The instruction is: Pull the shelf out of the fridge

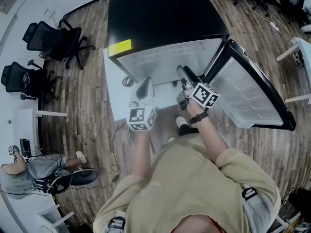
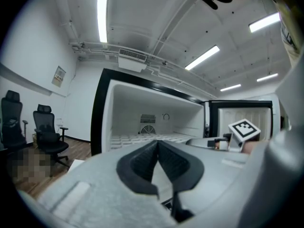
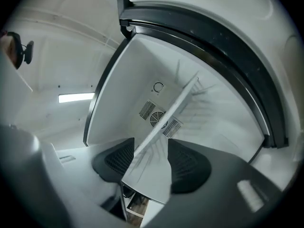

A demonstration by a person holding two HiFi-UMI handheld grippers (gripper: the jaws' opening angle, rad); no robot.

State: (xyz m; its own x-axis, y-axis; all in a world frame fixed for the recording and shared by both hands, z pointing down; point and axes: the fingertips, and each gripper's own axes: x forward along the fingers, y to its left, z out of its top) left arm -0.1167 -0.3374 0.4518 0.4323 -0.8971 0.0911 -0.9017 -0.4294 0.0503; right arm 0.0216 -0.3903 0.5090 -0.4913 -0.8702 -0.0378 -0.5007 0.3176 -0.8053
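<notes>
Shelf (image 3: 164, 127): white, flat and tilted, with its far end reaching back inside the fridge (image 1: 165, 18) and its near edge at the opening. Fridge door (image 1: 252, 89): swung open to the right. Right gripper (image 3: 151, 145): jaws spread, shelf edge between them, not clamped. Left gripper (image 2: 158, 146): jaws closed together on nothing, held left of the right one, near the opening. Status, as judged: shelf appears unseated but not out; a firm grasp and the withdrawal remain.

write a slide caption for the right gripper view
Right gripper, jaws apart, with the white shelf running between its pads and back into the open fridge.
</notes>
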